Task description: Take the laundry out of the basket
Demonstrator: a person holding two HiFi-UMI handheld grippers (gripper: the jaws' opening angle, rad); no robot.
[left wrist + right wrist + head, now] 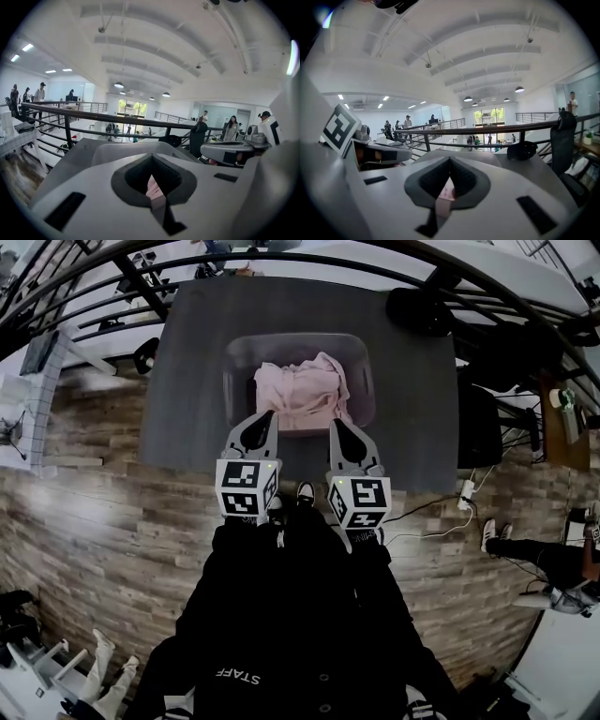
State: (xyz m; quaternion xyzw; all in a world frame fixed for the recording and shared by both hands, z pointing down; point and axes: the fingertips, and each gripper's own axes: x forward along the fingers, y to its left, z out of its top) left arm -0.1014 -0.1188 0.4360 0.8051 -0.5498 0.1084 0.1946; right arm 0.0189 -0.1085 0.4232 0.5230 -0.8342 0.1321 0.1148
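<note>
A grey laundry basket [234,357] stands on a dark grey table [187,381]. Rumpled pink laundry [302,390] fills it. Both grippers hang side by side over the basket's near rim, pointing at the laundry. My left gripper [265,416] is shut with nothing in it, its tip at the near left edge of the pink cloth. To its right, my right gripper [336,424] is also shut and holds nothing. In the left gripper view the jaws of the left gripper [151,155] meet, and pink laundry [153,187] shows through the gap behind the tips. The right gripper view shows the right gripper [450,159] and laundry [448,190] the same way.
A black chair [422,310] stands at the table's far right corner, with a dark railing [281,259] curving behind. Cables and a power strip [464,493] lie on the wood floor to the right. Another person's feet [489,534] are farther right.
</note>
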